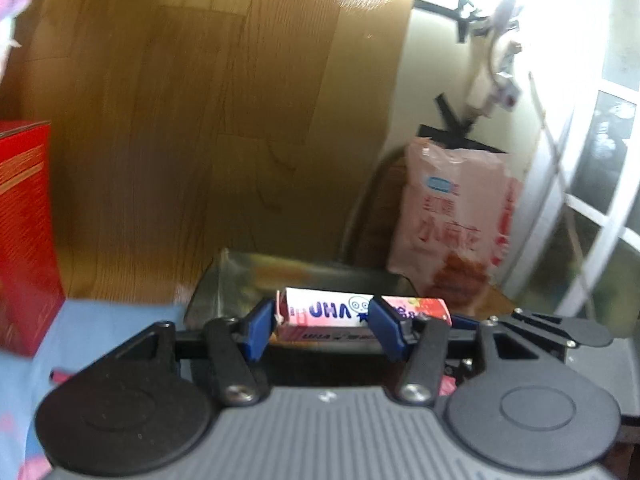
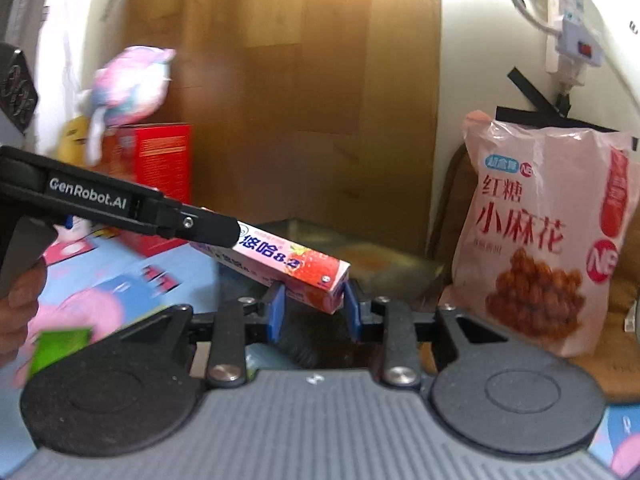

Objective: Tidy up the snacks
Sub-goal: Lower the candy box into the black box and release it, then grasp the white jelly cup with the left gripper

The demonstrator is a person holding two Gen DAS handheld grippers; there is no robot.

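Observation:
A pink and white UHA strawberry candy box (image 1: 360, 314) lies crosswise between the blue pads of my left gripper (image 1: 324, 330), which is shut on it. In the right wrist view the same box (image 2: 292, 266) reaches from the left gripper's black arm (image 2: 120, 204) down to my right gripper (image 2: 312, 312). The box's strawberry end sits between the right gripper's blue pads (image 2: 276, 312). Whether they press on it I cannot tell. A clear container (image 1: 304, 280) lies just beyond the box.
A pink bag of brown-sugar twists (image 2: 548, 232) leans against the wall at the right, also in the left wrist view (image 1: 452, 220). A red box (image 2: 160, 168) and plush toys (image 2: 128, 84) stand at the left. A cartoon cloth (image 2: 100, 304) covers the table.

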